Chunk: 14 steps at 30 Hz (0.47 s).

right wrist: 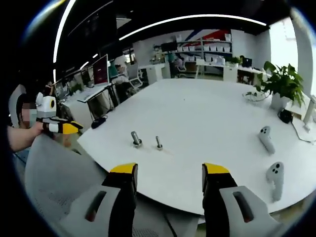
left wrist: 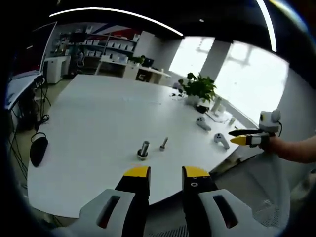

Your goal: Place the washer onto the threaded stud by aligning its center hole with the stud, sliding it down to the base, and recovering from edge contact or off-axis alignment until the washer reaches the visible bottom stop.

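Note:
A thick metal threaded stud (left wrist: 143,149) (right wrist: 135,139) stands upright on the white table (left wrist: 98,123) (right wrist: 207,113), with a wider ring at its foot. Too small to tell whether that ring is the washer. A thinner upright bolt (left wrist: 163,144) (right wrist: 159,143) stands just beside it. My left gripper (left wrist: 166,173) is open and holds nothing, hovering short of the table's near edge. My right gripper (right wrist: 169,170) is also open and holds nothing, wider apart, off the table's edge. Each gripper shows in the other's view, held by a hand: the right gripper (left wrist: 244,137), the left gripper (right wrist: 61,127).
Two white hand controllers (left wrist: 203,123) (right wrist: 265,138) lie on the table near a potted plant (left wrist: 197,89) (right wrist: 281,84). A black mouse (left wrist: 38,149) lies near one edge. A grey mesh chair (left wrist: 266,182) (right wrist: 54,177) stands beside the table. Desks and shelves fill the background.

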Tool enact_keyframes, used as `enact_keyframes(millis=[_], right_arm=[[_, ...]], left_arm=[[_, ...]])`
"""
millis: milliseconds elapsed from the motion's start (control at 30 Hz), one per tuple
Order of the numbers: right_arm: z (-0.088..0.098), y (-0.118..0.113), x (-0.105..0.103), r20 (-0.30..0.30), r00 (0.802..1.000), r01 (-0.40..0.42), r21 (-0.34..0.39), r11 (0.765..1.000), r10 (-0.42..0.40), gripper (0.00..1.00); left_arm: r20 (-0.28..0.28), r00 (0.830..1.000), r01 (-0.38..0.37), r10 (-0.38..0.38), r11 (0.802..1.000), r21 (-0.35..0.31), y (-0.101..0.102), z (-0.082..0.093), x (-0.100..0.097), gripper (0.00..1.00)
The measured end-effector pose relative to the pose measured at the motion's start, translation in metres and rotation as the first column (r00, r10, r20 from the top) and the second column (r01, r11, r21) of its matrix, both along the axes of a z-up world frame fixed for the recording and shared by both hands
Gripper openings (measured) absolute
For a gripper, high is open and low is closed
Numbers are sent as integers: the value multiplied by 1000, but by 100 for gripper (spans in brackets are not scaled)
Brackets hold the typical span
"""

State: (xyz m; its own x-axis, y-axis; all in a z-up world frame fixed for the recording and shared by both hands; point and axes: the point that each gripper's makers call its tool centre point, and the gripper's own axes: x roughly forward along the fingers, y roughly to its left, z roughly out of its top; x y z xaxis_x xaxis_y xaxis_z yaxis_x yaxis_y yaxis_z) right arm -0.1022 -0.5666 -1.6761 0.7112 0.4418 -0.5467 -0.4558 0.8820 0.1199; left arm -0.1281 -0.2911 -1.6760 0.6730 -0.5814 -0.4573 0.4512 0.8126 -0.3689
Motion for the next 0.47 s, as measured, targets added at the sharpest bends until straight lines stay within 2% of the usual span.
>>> enact_keyframes(millis=[333,467], right_arm=[[-1,-3,1,7,1000,9,-20,1000,-9,54],[-1,-3,1,8,1000,10,-21,1000,-9,53]], left_arm=[[-30,1000,-2,2,1000,9,1,-6,-3,24],[-26,1000,-2,2,1000,7,1,-5,-3,24]])
